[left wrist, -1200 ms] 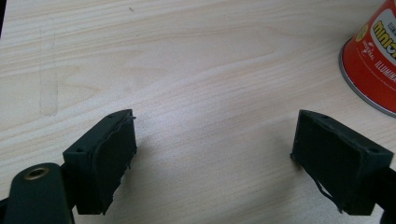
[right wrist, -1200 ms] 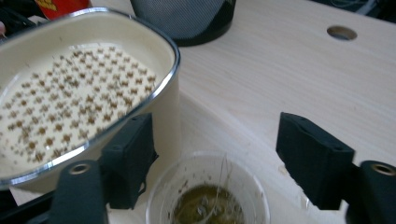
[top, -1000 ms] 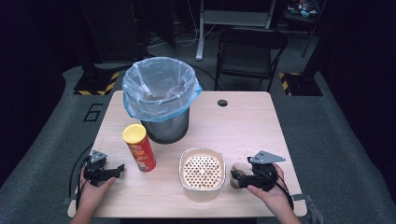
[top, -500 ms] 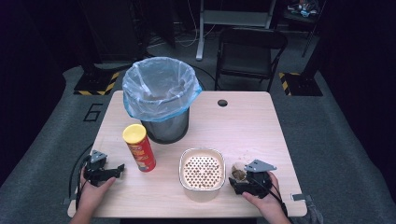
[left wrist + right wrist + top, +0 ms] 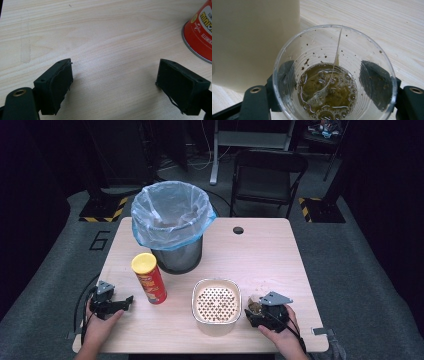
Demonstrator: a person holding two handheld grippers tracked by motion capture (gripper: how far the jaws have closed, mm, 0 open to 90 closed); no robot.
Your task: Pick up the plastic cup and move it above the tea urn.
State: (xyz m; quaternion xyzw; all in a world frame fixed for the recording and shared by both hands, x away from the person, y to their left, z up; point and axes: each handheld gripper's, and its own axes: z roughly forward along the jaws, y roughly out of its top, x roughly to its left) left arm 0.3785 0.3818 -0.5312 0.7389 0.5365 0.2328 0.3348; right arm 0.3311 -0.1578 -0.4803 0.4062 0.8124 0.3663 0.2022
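Now the right gripper brackets a clear plastic cup of brownish liquid, beside the cream perforated bowl.

From the high view, the cup stands on the pale wooden tabletop; the left gripper rests near the red crisp tube with the yellow lid, before the grey bin lined with a blue bag.
Left gripper view: its fingers stand wide over bare wood.
Right gripper view: the fingers, just closing, flank the cup; whether they press I cannot tell.
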